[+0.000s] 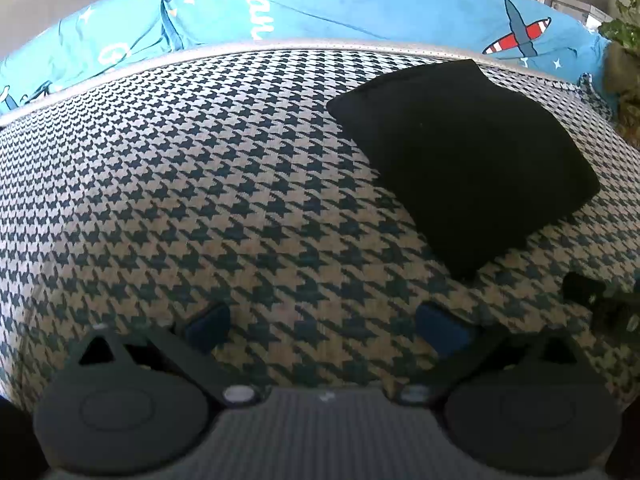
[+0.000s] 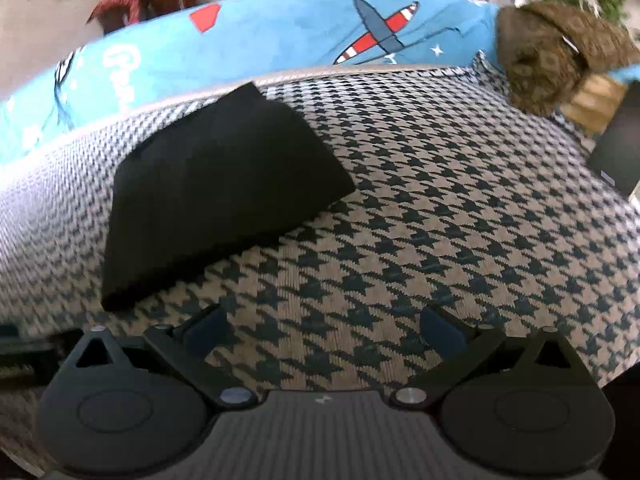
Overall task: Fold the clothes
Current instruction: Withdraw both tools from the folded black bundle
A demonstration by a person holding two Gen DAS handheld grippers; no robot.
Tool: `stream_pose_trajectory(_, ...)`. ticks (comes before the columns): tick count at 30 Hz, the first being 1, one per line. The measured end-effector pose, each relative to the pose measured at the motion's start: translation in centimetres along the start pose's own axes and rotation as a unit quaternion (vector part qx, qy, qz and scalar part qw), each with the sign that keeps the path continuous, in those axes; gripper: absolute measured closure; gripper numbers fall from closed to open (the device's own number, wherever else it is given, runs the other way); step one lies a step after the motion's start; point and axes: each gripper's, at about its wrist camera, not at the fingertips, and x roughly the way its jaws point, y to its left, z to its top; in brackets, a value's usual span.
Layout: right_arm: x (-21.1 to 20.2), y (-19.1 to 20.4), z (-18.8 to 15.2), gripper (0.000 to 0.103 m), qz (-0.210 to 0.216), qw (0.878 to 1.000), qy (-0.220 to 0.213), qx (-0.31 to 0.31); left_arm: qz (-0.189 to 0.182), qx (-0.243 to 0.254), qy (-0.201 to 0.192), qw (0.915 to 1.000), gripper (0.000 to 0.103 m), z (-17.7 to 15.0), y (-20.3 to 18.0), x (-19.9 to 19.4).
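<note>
The black garment sits folded into a compact, thick rectangle, lying flat on the houndstooth cover and turned at an angle, one corner reaching toward the far edge of that cover. From the left wrist camera it lies ahead and to the right; from the right wrist camera the same black garment is ahead and to the left, so it lies between the two tools. Nothing is touching it.

Left hand-held gripper now: jaws spread wide, blue pads apart, only patterned cover between them, nothing held. It is close above the cover, short of the garment's near corner. At the right edge of that view a dark piece of hardware shows, too blurred to tell more.

Right hand-held gripper: same story, jaws parted wide and empty, with the garment's near corner off to its left and clear of the fingers.

Along the far edge of the cover runs a pale piped border, and behind it a bright blue quilt printed with airplanes, stars and white script. At the far right corner, in the right wrist view, a brown furry thing rests on the cover, and a dark flat slab lies beside the right edge. Green leaves show beyond.
</note>
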Motion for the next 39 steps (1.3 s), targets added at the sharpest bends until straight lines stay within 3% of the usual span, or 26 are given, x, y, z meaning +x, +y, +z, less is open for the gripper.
stream_pose_trajectory(39, -0.24, 0.68, -1.04, 0.0, -0.021, 0.999, -0.026, -0.02, 0.011, 0.009, -0.011, 0.9998, 0.0, -0.36, -0.09, 0.02)
